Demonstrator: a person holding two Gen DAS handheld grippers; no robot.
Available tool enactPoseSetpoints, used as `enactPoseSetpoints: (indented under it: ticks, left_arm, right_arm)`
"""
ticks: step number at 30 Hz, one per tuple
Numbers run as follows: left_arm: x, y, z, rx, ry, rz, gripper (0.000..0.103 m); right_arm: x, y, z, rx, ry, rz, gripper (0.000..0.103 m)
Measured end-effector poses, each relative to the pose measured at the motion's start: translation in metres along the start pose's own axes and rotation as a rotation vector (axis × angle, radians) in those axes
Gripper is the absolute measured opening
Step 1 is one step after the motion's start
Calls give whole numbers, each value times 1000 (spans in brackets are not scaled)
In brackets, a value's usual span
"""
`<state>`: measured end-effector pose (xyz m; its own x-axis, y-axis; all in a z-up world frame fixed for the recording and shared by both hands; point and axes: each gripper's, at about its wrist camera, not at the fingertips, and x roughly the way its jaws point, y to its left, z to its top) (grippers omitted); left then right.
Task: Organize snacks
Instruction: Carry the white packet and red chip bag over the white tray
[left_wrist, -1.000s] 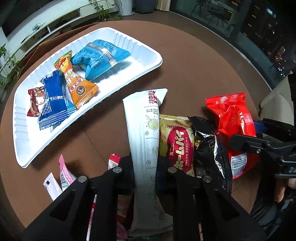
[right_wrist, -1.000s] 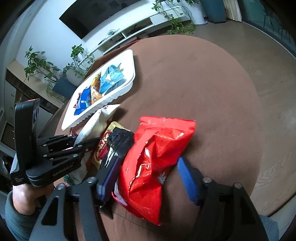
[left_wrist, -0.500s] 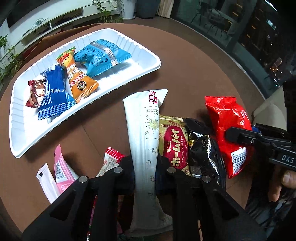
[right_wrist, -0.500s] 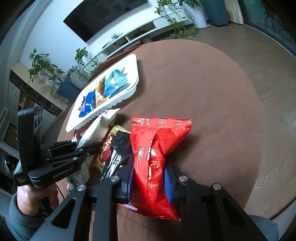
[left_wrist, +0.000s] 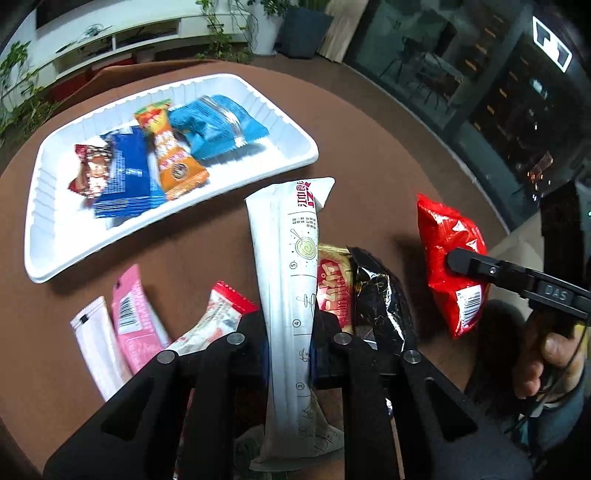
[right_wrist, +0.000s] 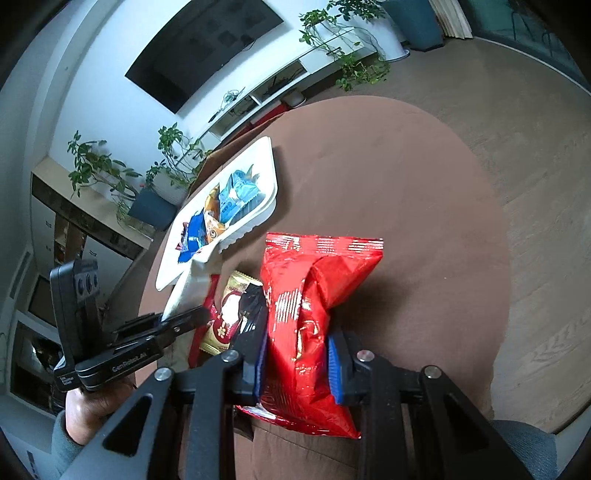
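My left gripper (left_wrist: 288, 332) is shut on a long white packet (left_wrist: 291, 280), which sticks out ahead of the fingers and hangs over the brown round table (left_wrist: 369, 155). A red crinkly bag (right_wrist: 310, 310) is pinched between the blue pads of my right gripper (right_wrist: 295, 362), which is shut on it; the same red bag (left_wrist: 450, 258) shows at the right of the left wrist view. The white tray (left_wrist: 55, 229) lies at the far left with several wrapped snacks in it. From the right wrist view, the left gripper (right_wrist: 181, 321) holds the white packet (right_wrist: 192, 284) near the tray (right_wrist: 255, 155).
A gold-and-red pie packet (left_wrist: 334, 284) and a black foil packet (left_wrist: 384, 302) lie between the two grippers. A pink sachet (left_wrist: 133, 321), a white sachet (left_wrist: 96, 343) and a red-tipped packet (left_wrist: 218, 321) lie at the near left. A hand (left_wrist: 546, 354) holds the right gripper's handle.
My right gripper has shut on the red bag and raised it a little. My left gripper, holding the white packet, has drawn back and up, so more sachets show at the near left.
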<state>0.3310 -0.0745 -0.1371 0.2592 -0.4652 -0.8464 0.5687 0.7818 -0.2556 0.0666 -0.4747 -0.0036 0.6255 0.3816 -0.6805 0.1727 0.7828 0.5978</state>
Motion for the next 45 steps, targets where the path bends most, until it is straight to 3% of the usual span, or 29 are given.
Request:
enactPoseSetpoints:
  ticks: [8,13,23,28,34,40,45]
  left_arm:
    - [-29,32,-15,-99,-60,-56,12]
    - [-56,57,-15,-181,-117,-52,12]
    - [-121,140,1,-332,-255,-1,12]
    - [-133,161,27,-350,-281,24,12]
    - [-119,166,63,-343,-284,23,12]
    - [-84,173,88,-337,-255,50,12]
    - [-49,181,93,-330,-216,73,12]
  right_arm:
    - [-7,-9,8,38,-10,29,28]
    - [-19,-22,22,65,-44,10,28]
    - [-54,-39,88,74,-167,-36,28]
    - [-43,-1,136,-20,-190,-17,28]
    - [11,97,172,-233,-131,77,28]
    - [84,153,173,-361,-5,108,28]
    - [132,166,163,-440,75,44,28]
